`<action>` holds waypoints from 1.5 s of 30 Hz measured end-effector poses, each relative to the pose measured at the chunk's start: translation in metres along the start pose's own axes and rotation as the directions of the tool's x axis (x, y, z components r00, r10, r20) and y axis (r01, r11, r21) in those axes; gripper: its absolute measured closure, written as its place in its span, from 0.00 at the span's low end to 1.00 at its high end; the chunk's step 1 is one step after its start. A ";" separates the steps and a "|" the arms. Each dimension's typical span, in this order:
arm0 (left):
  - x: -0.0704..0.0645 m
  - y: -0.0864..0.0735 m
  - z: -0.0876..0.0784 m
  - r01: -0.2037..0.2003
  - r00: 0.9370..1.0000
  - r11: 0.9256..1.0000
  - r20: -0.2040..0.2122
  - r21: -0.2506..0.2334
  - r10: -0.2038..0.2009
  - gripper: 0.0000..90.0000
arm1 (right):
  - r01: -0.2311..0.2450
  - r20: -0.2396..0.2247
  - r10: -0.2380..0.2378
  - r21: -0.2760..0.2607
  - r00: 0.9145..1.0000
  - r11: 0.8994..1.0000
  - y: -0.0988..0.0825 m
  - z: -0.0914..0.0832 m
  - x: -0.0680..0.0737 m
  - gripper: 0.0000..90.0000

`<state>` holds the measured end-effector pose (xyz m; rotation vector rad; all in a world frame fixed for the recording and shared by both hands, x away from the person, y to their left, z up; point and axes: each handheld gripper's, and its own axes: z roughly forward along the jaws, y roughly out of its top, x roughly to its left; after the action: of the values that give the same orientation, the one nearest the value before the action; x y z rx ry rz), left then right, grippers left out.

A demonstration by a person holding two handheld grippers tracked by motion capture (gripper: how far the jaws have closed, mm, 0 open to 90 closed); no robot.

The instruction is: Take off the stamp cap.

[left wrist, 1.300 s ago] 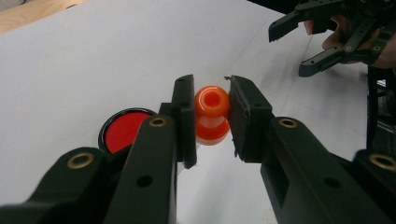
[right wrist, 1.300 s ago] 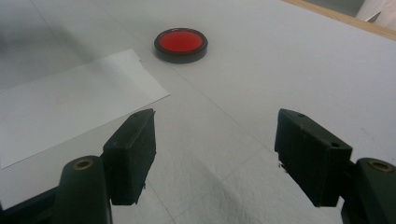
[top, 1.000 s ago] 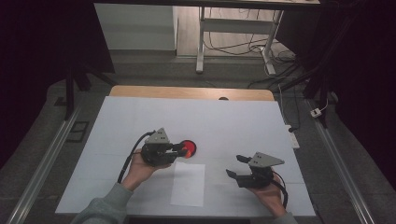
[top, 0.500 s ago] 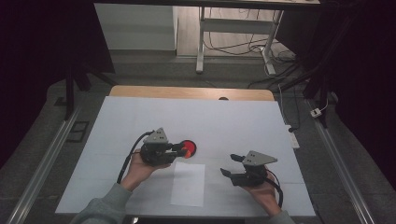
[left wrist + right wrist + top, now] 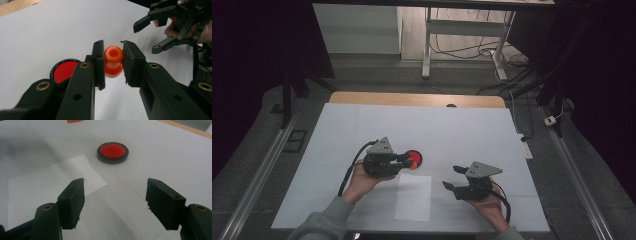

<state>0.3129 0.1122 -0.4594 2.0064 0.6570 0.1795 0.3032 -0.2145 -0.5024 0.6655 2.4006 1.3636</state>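
Note:
My left gripper (image 5: 408, 160) (image 5: 113, 46) is shut on a small orange knob-shaped piece (image 5: 113, 61) with a hole in its top, held upright just above the white table cover. Right beside the left jaw lies a red disc in a black rim (image 5: 416, 157) (image 5: 65, 70) (image 5: 113, 151), flat on the cover. Nearer the person lies a white sheet of paper (image 5: 413, 197) (image 5: 50, 187). My right gripper (image 5: 451, 177) (image 5: 115, 195) (image 5: 145, 37) stands open to the right of the paper with nothing between its jaws, pointing toward the disc.
A white cover (image 5: 452, 132) spreads over the table, with a wooden strip (image 5: 412, 99) along the far edge. Metal rails (image 5: 259, 175) run down both sides. Beyond the table stand a desk frame (image 5: 427, 45) and floor cables (image 5: 512, 65).
My right gripper has shifted a little to the left, toward the paper. The left gripper and its orange piece have stayed put.

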 end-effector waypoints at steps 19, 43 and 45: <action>-0.001 0.000 0.005 -0.007 1.000 1.000 0.003 0.016 0.007 0.80 | 0.025 -0.042 -0.026 -0.006 0.999 1.000 0.010 0.017 0.015 0.34; -0.001 -0.001 0.006 -0.005 1.000 1.000 0.001 0.019 0.005 0.80 | 0.045 -0.081 -0.046 -0.007 0.996 0.999 0.020 0.039 0.029 0.35; -0.001 -0.001 0.006 -0.006 1.000 1.000 0.001 0.018 0.006 0.80 | 0.045 -0.082 -0.046 -0.008 0.996 0.999 0.021 0.040 0.029 0.35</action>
<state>0.3136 0.1075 -0.4631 2.0259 0.6547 0.1764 0.3024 -0.1607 -0.5055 0.5598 2.4581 1.4050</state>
